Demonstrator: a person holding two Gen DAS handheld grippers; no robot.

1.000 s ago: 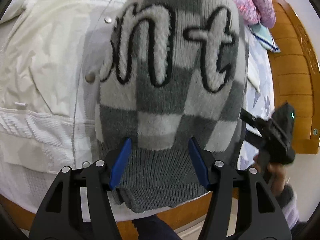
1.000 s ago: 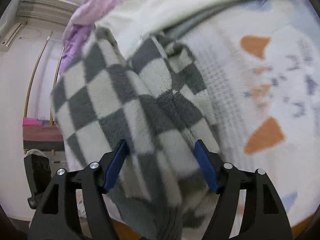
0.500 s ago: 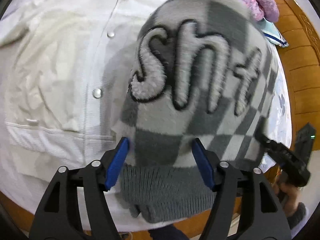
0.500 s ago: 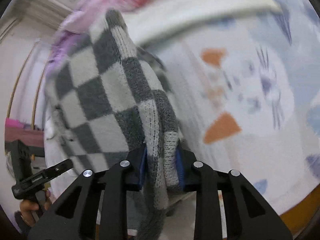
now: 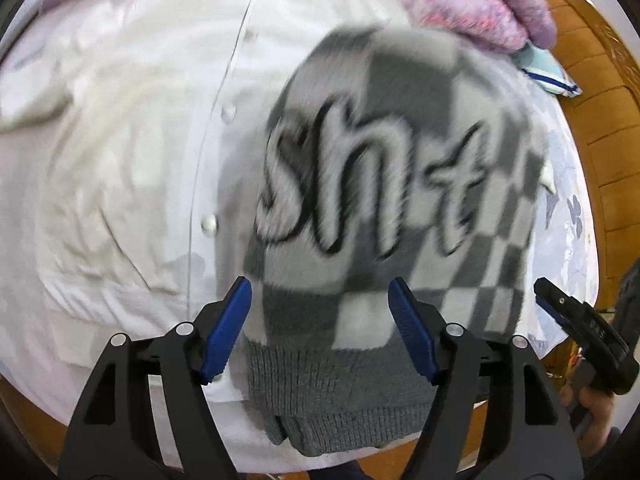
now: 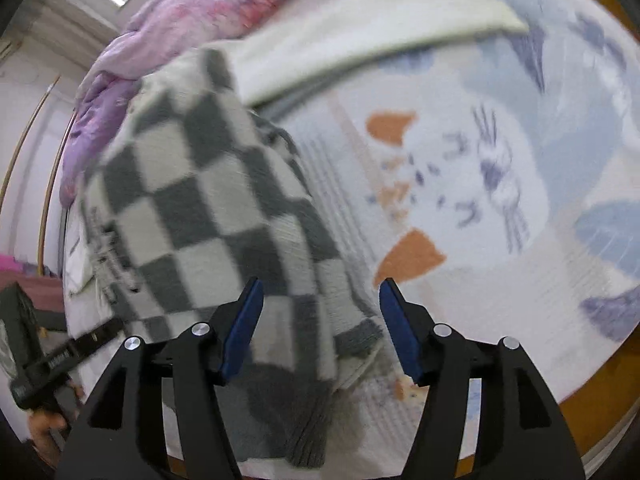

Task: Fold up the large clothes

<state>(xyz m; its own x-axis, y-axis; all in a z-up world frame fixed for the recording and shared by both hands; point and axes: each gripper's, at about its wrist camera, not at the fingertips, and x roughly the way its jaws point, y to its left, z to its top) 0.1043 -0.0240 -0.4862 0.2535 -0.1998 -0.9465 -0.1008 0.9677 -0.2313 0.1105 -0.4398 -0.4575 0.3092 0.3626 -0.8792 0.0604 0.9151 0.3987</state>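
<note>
A grey and white checkered sweater (image 5: pixel 384 184) with fuzzy white lettering lies folded on the bed, its ribbed grey hem (image 5: pixel 344 400) at the near edge. My left gripper (image 5: pixel 320 328) is open above the hem, with nothing between its blue pads. In the right wrist view the same sweater (image 6: pixel 208 216) lies at left, and my right gripper (image 6: pixel 320 328) is open over its right edge. The right gripper also shows in the left wrist view (image 5: pixel 576 328) at far right.
A white button-up jacket (image 5: pixel 120 152) lies spread under and left of the sweater. A pink-purple fluffy blanket (image 5: pixel 480 4) is heaped at the back. The printed sheet (image 6: pixel 500 184) extends right. A wooden bed frame (image 5: pixel 600 128) runs along the right.
My right gripper, shut on the sweater's edge half a second ago, has opened and let it go. The sweater has settled on the bed. My left gripper stays open and has drawn back slightly.
</note>
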